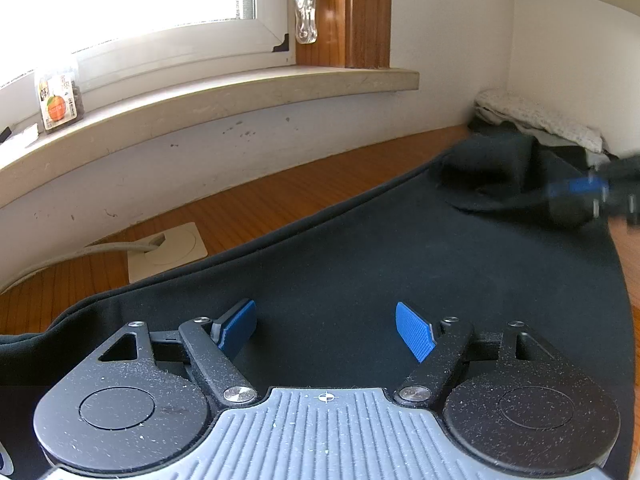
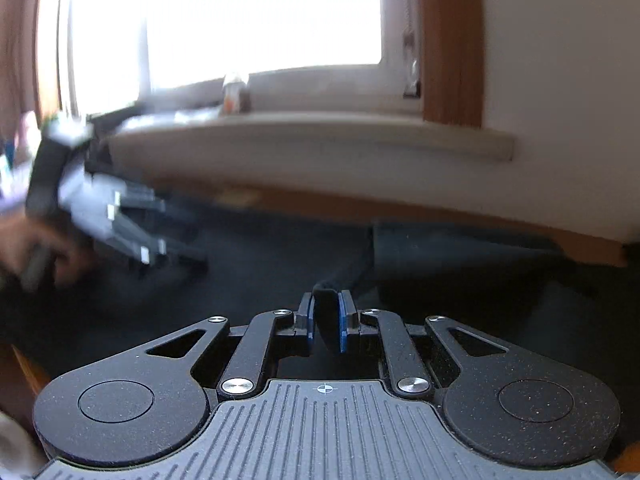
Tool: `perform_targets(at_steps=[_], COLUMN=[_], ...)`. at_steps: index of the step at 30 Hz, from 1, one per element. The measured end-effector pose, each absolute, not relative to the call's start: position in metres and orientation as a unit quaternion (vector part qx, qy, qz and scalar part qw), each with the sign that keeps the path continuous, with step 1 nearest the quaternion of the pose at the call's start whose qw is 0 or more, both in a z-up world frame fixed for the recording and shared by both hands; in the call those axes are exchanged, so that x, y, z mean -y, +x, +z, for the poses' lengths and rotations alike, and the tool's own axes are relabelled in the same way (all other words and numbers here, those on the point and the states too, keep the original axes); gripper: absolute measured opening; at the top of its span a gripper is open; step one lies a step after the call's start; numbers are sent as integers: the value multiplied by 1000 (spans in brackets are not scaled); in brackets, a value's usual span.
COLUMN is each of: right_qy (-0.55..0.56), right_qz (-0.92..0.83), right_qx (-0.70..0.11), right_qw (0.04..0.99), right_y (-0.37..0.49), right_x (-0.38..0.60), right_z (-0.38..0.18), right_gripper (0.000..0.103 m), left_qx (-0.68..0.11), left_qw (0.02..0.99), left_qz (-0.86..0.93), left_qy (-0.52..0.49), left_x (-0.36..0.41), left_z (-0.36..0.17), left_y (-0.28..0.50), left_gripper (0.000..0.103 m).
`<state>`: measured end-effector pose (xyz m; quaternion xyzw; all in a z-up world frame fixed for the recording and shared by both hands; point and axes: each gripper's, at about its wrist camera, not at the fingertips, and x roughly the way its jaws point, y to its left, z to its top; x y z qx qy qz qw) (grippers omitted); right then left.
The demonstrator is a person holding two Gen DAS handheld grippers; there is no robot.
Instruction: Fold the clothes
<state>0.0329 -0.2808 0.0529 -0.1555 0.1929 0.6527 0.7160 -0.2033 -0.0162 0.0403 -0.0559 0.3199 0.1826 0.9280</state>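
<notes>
A black garment point(image 1: 360, 264) lies spread over the wooden table, with one part bunched up at the far right. My left gripper point(image 1: 326, 328) rests over its near part, open, blue pads wide apart with nothing pinched between them. In the left wrist view my right gripper point(image 1: 576, 190) appears blurred at the far right, at the bunched fabric. In the right wrist view my right gripper point(image 2: 326, 326) is shut on a fold of the black garment point(image 2: 460, 280), the cloth squeezed between the blue pads. That view is motion-blurred; the left gripper point(image 2: 172, 240) and a hand show at its left.
A wall with a stone windowsill point(image 1: 224, 100) runs behind the wooden table point(image 1: 280, 196). A small packet point(image 1: 59, 100) stands on the sill. A white floor-style outlet plate with a grey cable point(image 1: 168, 248) sits near the garment's edge. Folded light cloth point(image 1: 536, 120) lies in the far right corner.
</notes>
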Motion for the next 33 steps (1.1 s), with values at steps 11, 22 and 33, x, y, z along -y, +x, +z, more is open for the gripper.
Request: perform_targets(at_steps=[11,22,33], right_qy=[-197,-257,-280], right_qz=[671,657,692], right_qx=[-164,-97,-132], right_qw=[696,702,653], right_y=[17,15,33], right_x=[306,308,279], right_z=[44,45,39], right_gripper=[38,38,45], left_qx=[-322,-307,-316], left_qw=[926,941,943], left_qz=[193,144,96], left_qy=[-41,-3,28], left_x=[20,39,37], left_z=[44,78,55], left_y=[-200,-128,-33], left_gripper=[81,68,62])
